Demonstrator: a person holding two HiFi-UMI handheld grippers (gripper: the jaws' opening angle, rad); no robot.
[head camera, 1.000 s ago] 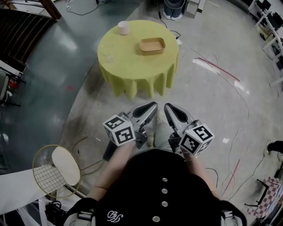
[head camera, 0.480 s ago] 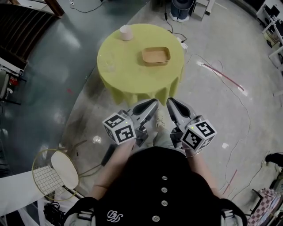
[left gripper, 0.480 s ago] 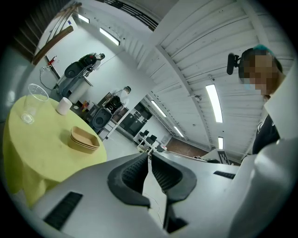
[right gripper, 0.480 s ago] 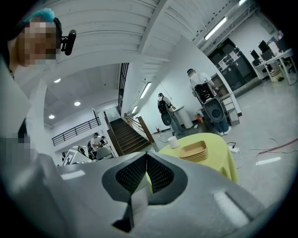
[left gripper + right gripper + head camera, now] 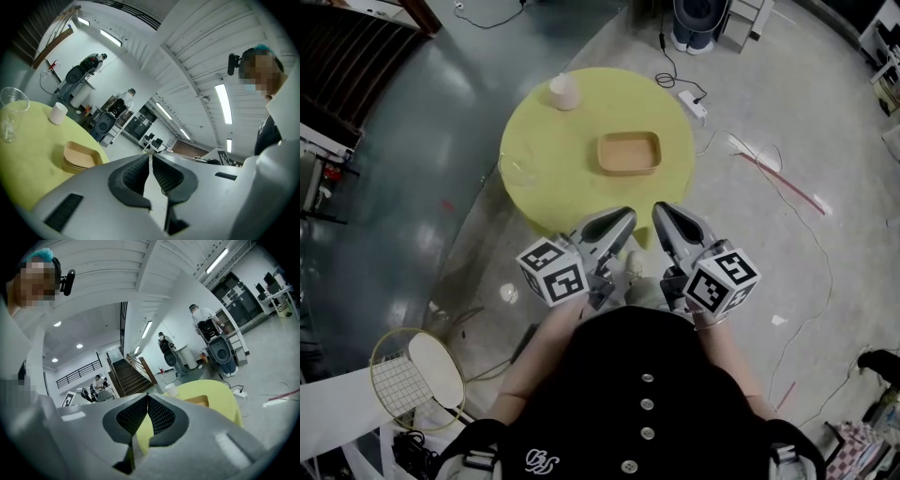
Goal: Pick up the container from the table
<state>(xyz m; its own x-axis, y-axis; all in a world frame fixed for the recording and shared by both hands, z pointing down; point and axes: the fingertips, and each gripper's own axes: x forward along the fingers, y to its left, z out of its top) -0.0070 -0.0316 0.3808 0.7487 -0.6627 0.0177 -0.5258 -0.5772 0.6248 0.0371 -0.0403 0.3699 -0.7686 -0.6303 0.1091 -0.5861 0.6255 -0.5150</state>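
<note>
Open tabletop (image 5: 572, 159) all around container (image 5: 628, 153)

Your table (image 5: 572, 155) carries one container (image 5: 629, 153), one white cup (image 5: 563, 91) and one clear cup (image 5: 517, 170). You have one racket (image 5: 397, 384) on the floor (image 5: 759, 253).

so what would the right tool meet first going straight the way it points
Most likely the near edge of the yellow table; the right tool points at it. If it clears the top, the tan tray comes next. Height is unclear.
</note>
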